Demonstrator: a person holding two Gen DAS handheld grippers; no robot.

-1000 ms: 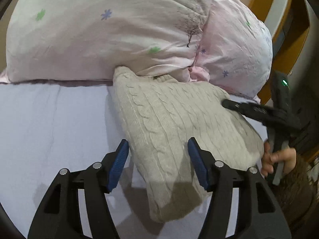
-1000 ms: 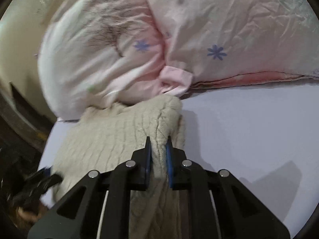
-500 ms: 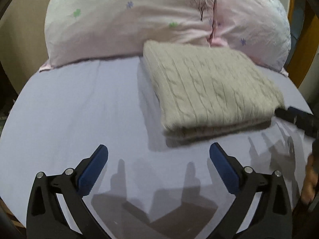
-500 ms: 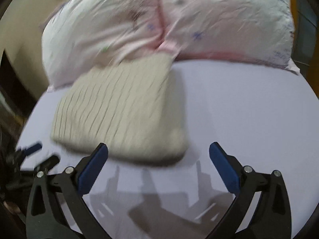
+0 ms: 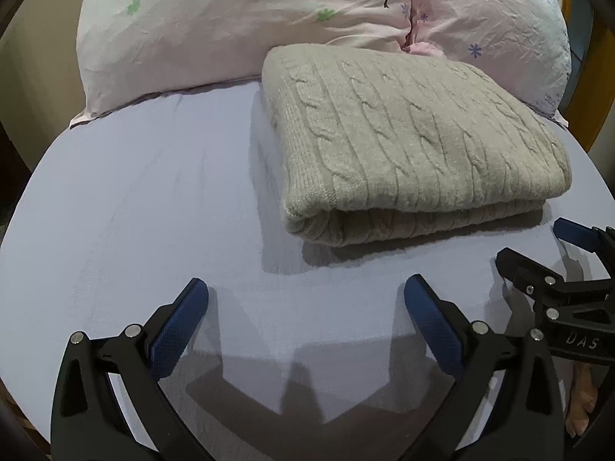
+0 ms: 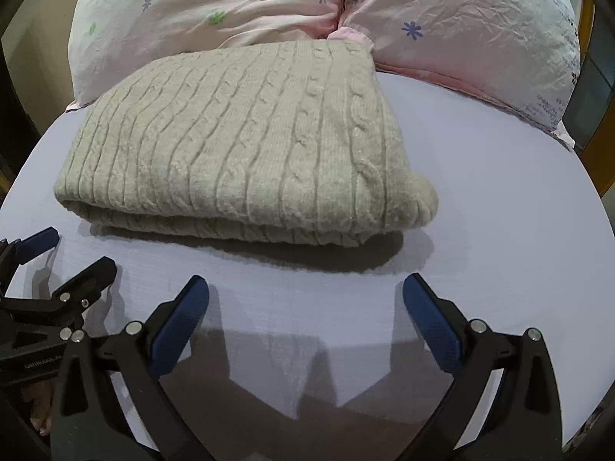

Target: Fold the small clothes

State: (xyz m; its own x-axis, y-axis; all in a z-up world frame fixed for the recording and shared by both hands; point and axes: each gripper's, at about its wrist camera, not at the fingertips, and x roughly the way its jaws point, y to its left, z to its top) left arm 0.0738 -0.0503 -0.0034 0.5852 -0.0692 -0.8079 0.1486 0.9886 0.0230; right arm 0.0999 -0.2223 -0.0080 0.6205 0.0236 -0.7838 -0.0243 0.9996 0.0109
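Observation:
A beige cable-knit sweater (image 5: 415, 134) lies folded into a flat rectangle on the lavender bed sheet (image 5: 134, 211), its far edge against the pillows. It also shows in the right wrist view (image 6: 246, 142). My left gripper (image 5: 305, 319) is open and empty, held back from the sweater's near edge. My right gripper (image 6: 305, 319) is open and empty, also short of the sweater. The right gripper shows at the right edge of the left wrist view (image 5: 546, 253), and the left gripper at the left edge of the right wrist view (image 6: 57, 253).
Two pink flowered pillows (image 5: 250, 19) (image 6: 461, 19) lie along the head of the bed behind the sweater. A wooden frame (image 5: 588, 88) stands at the far right. The sheet (image 6: 519, 211) stretches out on both sides of the sweater.
The right gripper let go of the sweater and opened. Both grippers pulled back toward the near edge of the bed. The sweater now lies flat and folded.

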